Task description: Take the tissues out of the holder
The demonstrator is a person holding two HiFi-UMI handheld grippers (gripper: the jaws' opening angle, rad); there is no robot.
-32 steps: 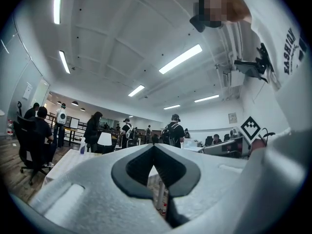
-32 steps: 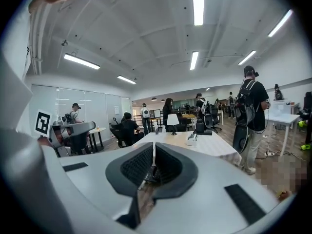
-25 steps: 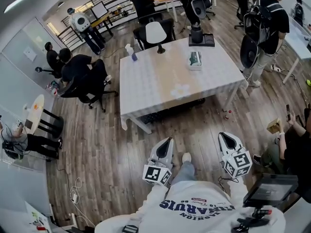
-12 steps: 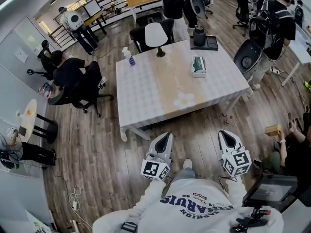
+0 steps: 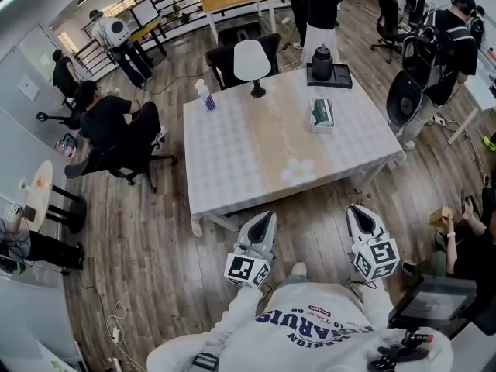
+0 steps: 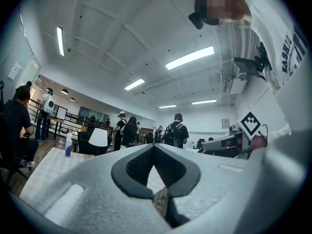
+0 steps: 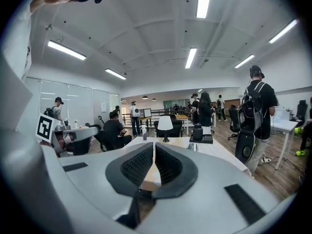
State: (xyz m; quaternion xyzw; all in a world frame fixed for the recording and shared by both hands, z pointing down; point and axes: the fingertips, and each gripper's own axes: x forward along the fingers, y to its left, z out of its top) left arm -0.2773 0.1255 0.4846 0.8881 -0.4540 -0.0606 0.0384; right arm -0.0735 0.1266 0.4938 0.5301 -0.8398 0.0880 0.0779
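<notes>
On the counter, far right part: tissue holder, tissues inside, near a black tray bearing a dark jug. Far edge: white lamp, spray bottle. Short of the counter, over the wood floor: left hand-held gripper, clenched, empty; right hand-held gripper, clenched, empty. Both well apart from the tissue holder.

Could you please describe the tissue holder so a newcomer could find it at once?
Start at the large white table in the middle of the room. On its far right part, just nearer than the black tray, lies the tissue holder. It is the only low box there, pale-sided with a green top.
</notes>
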